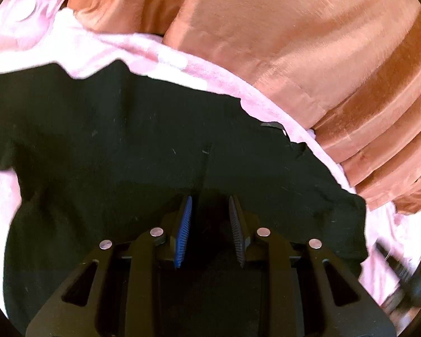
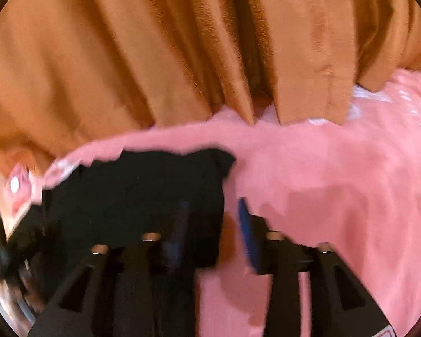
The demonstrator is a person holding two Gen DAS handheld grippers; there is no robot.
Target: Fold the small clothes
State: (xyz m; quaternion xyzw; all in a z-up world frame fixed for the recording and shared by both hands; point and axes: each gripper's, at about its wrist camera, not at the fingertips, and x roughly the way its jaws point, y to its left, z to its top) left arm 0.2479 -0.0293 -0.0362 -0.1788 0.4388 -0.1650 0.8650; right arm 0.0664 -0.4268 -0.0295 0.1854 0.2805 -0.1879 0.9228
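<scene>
A small black garment (image 1: 112, 146) lies spread on a pink blanket (image 1: 182, 59). My left gripper (image 1: 210, 199) is low over the garment's near part, jaws open with dark cloth showing between them; whether the pads touch it I cannot tell. In the right wrist view the same black garment (image 2: 143, 191) fills the lower left. My right gripper (image 2: 213, 205) is open at the garment's right edge: the left finger (image 2: 179, 224) is over the black cloth, the right finger (image 2: 248, 233) over the pink blanket (image 2: 336, 182). The view is blurred by motion.
Orange-brown curtains (image 1: 294, 42) hang behind the blanket and also fill the top of the right wrist view (image 2: 154, 56). The other gripper's black body shows at the right edge of the left wrist view (image 1: 407, 275) and at the left edge of the right wrist view (image 2: 2, 247).
</scene>
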